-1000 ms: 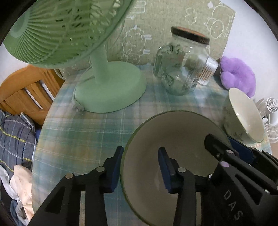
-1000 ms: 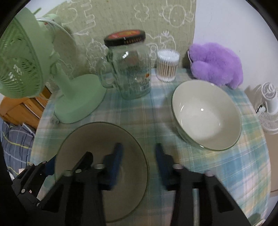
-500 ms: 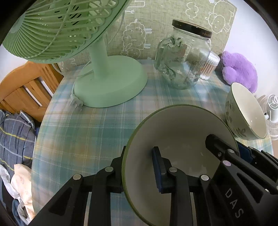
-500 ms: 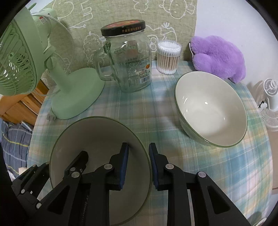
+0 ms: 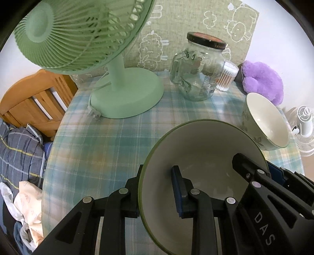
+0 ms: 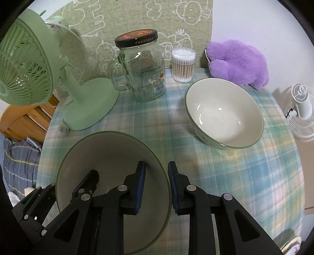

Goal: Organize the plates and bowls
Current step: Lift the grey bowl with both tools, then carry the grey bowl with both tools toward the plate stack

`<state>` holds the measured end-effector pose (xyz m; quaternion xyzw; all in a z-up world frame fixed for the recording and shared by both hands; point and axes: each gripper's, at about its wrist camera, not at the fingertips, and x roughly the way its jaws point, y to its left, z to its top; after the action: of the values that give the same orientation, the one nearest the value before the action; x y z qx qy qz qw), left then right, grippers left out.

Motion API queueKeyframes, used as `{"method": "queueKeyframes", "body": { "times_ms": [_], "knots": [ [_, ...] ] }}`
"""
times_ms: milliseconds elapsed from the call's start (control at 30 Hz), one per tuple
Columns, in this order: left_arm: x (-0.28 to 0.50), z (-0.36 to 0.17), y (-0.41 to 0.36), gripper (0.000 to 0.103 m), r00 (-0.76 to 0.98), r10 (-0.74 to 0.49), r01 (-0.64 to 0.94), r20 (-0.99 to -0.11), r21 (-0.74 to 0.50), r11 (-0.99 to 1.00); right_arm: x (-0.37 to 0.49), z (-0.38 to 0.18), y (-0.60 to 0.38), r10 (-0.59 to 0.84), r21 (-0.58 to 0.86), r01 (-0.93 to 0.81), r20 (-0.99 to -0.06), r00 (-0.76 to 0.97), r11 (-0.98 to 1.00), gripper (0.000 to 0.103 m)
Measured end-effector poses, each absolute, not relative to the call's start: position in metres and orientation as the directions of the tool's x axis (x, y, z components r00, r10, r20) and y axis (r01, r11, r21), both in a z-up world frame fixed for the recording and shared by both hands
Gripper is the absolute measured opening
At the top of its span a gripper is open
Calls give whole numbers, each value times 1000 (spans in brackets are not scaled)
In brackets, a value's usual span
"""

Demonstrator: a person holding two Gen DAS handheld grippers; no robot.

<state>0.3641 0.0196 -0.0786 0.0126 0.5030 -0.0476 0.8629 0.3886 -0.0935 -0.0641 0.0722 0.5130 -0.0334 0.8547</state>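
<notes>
A green-rimmed plate [image 5: 206, 157] is gripped at opposite edges by two handheld grippers above a plaid tablecloth [image 6: 245, 176]. On the plate's left side, its rim is clamped by the left gripper [image 5: 157, 188], one blue pad inside the dish and the other finger outside and under the rim. On the right side, the rim is pinched by the right gripper [image 6: 156, 184] in the same way, with one blue pad [image 6: 140, 186] over the plate's inner face and the other beside its outer edge. Both sets of jaws are closed on the plate, and the plate is seen tilted in the left wrist view; whether it is clear of the cloth cannot be told. Just beyond the plate to the right, a cream bowl [image 6: 223, 113] with a green rim is seen standing empty on the cloth, apart from the plate. Farther back on the left, a green fan [image 5: 125, 94] is set on its round base. Behind the bowl, a glass jar [image 6: 141, 66] with a black lid is placed beside a tub of cotton swabs [image 6: 183, 65], with a purple plush toy [image 6: 239, 60] at the far right edge of the table. A patterned green cloth [image 6: 176, 17] is hung on the wall behind.
</notes>
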Motion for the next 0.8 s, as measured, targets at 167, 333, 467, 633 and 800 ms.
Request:
{"method": "queueKeyframes", "body": {
  "times_ms": [167,333,467,633,800],
  "knots": [
    [349,-68,19,24,501,-70,81,-863,-33,996,373,-52,-94,18,89,126,-877,481,988,27],
    [331,-55,17,24,518,-66,63,-853,-38,997,357,-39,-96,18,85,114,-871,492,990,27],
    [315,-45,16,24,530,-63,54,-846,-41,998,343,-28,-98,24,90,106,-863,504,990,27],
    [294,-32,12,24,541,-62,42,-839,-46,998,320,-13,-102,26,86,94,-857,515,992,27],
    [270,-22,7,24,551,-56,27,-833,-50,998,298,0,-108,31,84,79,-851,525,993,27]
  ]
}}
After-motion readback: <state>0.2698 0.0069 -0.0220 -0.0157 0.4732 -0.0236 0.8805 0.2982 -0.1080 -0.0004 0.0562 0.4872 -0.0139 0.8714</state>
